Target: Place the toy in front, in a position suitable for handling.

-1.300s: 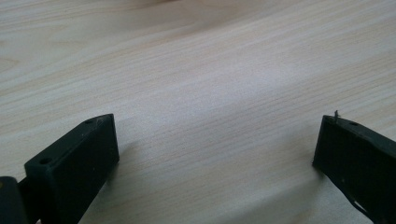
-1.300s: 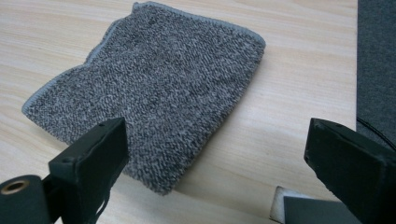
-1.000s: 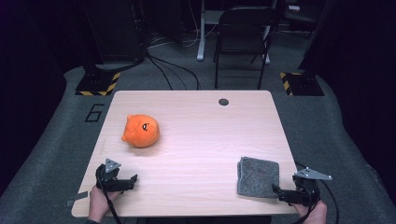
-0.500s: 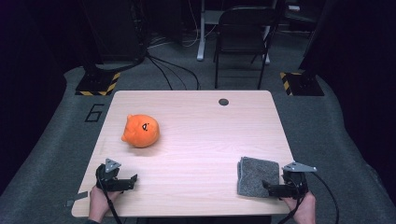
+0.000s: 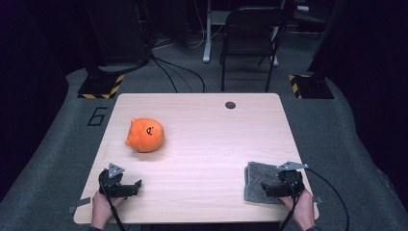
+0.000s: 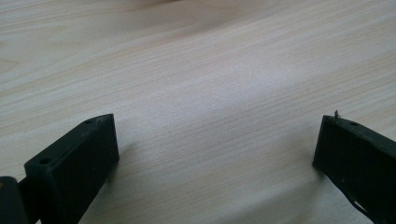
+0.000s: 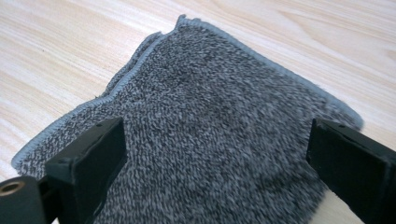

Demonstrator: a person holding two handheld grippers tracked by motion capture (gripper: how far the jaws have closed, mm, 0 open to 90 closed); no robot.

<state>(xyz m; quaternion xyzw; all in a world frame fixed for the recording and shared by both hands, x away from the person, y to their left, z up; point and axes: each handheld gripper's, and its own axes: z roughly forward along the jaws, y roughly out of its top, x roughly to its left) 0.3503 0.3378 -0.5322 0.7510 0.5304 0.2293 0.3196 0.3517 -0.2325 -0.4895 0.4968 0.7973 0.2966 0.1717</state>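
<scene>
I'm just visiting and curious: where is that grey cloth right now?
In the high view the grey cloth lies folded at the table's near right corner, under the open right tool, far from the orange plush toy.

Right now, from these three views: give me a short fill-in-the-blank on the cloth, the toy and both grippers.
1. The right gripper has its jaws open over the folded ____ cloth.
2. The plush toy on the table is ____ in colour.
3. Between the left gripper jaws lies only bare ____.
4. In the high view the toy lies nearer the ____ gripper.

Missing words: grey; orange; wood; left
</scene>
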